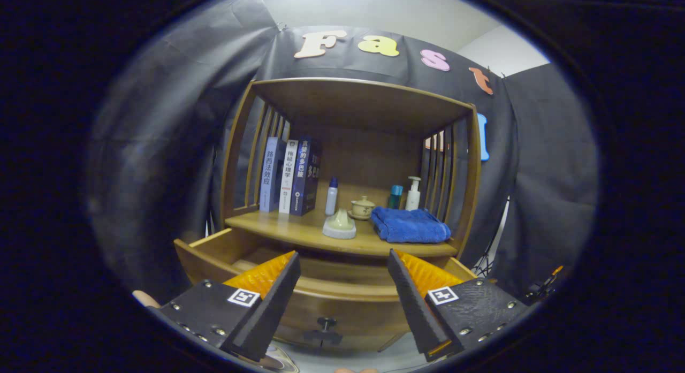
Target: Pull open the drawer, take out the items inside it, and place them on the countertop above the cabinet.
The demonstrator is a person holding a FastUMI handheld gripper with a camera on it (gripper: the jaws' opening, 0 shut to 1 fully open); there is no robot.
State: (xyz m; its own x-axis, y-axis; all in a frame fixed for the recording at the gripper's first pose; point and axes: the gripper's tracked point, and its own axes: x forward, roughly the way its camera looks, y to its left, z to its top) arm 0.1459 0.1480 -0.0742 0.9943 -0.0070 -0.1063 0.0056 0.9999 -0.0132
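Drawer (225, 252) stands pulled open under the counter's (299, 235) front edge; I can't see its contents. My gripper (342, 271) gapes wide, empty. Items are probably light, so I'd pinch their middles.

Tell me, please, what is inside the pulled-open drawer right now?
The drawer stands open below the countertop, showing only bare wooden floor near its left wall. The hand-held gripper, fingers open and empty, and the countertop's edge cover the rest, so no items can be confirmed.
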